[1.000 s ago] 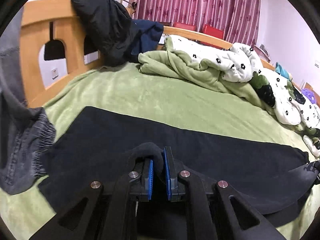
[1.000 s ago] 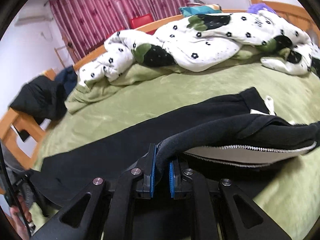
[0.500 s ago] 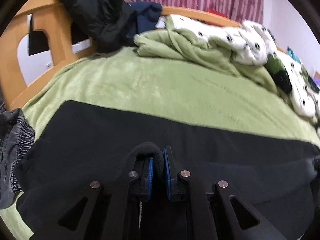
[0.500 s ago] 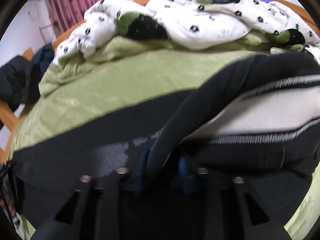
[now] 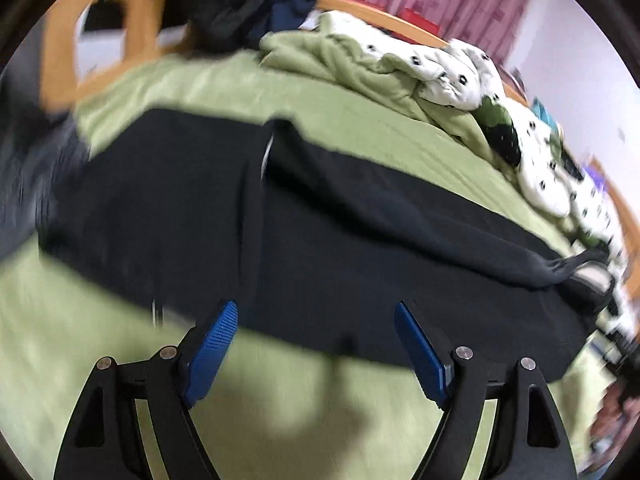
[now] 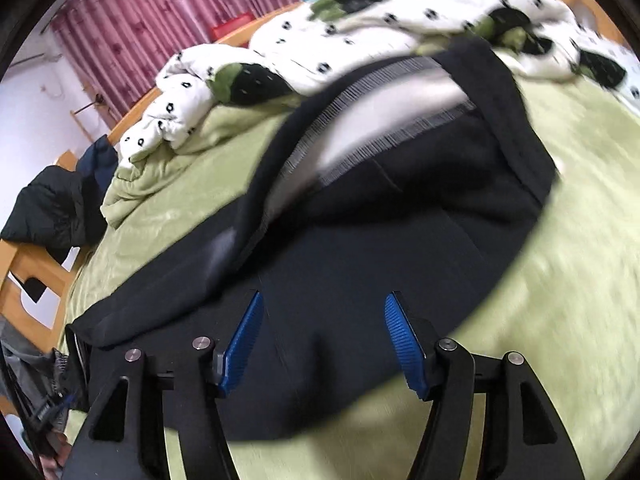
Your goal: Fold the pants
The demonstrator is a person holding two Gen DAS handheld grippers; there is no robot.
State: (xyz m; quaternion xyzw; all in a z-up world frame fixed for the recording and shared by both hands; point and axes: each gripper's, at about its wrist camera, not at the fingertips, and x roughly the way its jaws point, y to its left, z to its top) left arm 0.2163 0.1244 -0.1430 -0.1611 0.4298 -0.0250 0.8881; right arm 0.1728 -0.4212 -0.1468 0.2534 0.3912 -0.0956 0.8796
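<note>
Spreading apart just now, your left gripper (image 5: 316,344) and right gripper (image 6: 322,340) grip nothing; the black pants (image 5: 340,240) lie folded lengthwise on the green bedspread (image 5: 280,400), waistband (image 6: 400,112) gaping. No readable writing shows.

Rumpled spotted duvet (image 6: 360,28) on green blanket (image 5: 248,88), maroon curtains (image 6: 132,32) behind

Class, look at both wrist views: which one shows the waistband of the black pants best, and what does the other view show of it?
The right wrist view: the waistband fills its upper middle, pale lining and stitched edges showing. The left wrist view catches it only as a small bunched patch at the far right edge of the pants.
</note>
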